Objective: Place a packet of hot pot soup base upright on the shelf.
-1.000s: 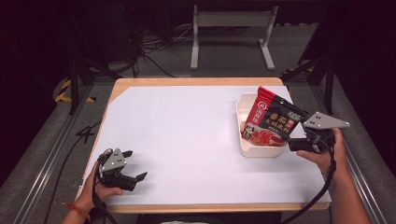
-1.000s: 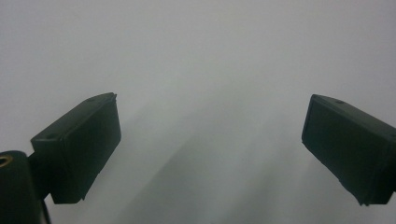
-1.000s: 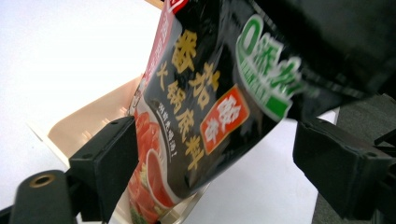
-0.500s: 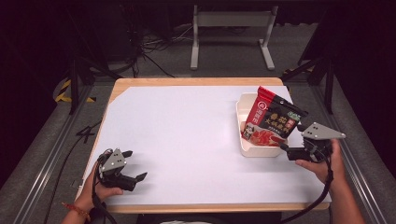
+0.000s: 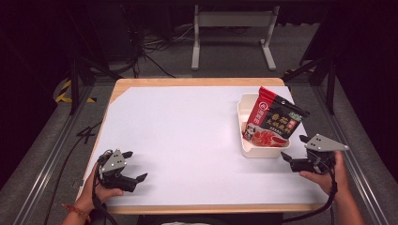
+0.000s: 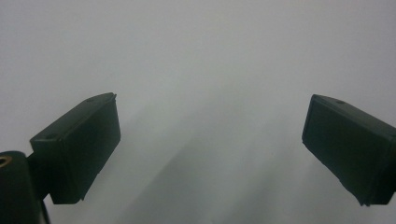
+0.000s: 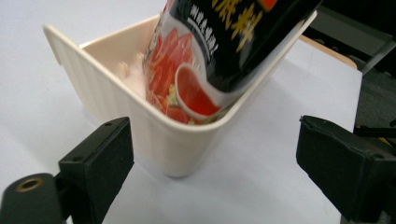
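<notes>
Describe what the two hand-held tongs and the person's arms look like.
Both tongs are black, each with two blocky, flat-faced jaws. The left tongs and the right tongs each carry a grey three-cornered plate on top, with a black cable trailing back toward the person. The forearms are bare, with no sleeves; a red-orange band circles the left wrist.

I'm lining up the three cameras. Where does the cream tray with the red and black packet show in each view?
High view: the cream tray sits right of centre, just ahead of the right tongs.
Left gripper view: not in it.
Right gripper view: the tray corner sits centre, between the jaws.
Shared landmark: the packet leaning in the tray.
</notes>
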`<action>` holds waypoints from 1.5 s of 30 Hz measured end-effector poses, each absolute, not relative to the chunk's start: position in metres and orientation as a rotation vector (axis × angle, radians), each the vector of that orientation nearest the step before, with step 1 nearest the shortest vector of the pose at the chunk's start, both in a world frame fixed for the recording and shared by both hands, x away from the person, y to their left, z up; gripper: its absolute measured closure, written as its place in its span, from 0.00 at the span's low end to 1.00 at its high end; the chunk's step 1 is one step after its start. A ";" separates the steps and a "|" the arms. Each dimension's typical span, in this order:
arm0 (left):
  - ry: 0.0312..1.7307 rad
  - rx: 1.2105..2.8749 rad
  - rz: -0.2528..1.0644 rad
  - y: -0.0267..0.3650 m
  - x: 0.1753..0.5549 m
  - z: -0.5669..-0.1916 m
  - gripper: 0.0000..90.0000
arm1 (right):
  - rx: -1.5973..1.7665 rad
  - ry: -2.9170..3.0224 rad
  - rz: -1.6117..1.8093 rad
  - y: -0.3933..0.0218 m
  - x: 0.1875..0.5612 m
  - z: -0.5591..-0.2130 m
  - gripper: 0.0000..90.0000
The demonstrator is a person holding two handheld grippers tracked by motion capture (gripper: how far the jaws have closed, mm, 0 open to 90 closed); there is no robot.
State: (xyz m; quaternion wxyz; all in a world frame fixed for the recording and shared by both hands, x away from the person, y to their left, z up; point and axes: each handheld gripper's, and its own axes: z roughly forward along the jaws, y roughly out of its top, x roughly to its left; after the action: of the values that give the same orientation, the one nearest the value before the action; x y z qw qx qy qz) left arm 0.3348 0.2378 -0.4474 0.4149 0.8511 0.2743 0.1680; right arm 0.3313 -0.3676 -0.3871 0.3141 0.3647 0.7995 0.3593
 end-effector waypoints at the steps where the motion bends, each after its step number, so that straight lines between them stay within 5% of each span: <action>1: 0.689 2.138 0.423 0.238 0.335 -0.447 0.06 | 0.960 2.114 0.934 -0.367 0.330 -0.390 0.12; 19: 0.685 2.130 0.427 0.238 0.334 -0.447 0.06 | 1.020 2.112 0.891 -0.373 0.308 -0.427 0.12; 45: 0.685 2.134 0.431 0.239 0.334 -0.447 0.06 | 1.027 2.065 0.893 -0.374 0.304 -0.432 0.12</action>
State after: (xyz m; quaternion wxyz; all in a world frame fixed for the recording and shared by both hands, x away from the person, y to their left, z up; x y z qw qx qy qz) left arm 0.3343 0.2388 -0.4470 0.4165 0.8500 0.2730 0.1718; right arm 0.3043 -0.3736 -0.4320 0.3280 0.3921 0.7889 0.3410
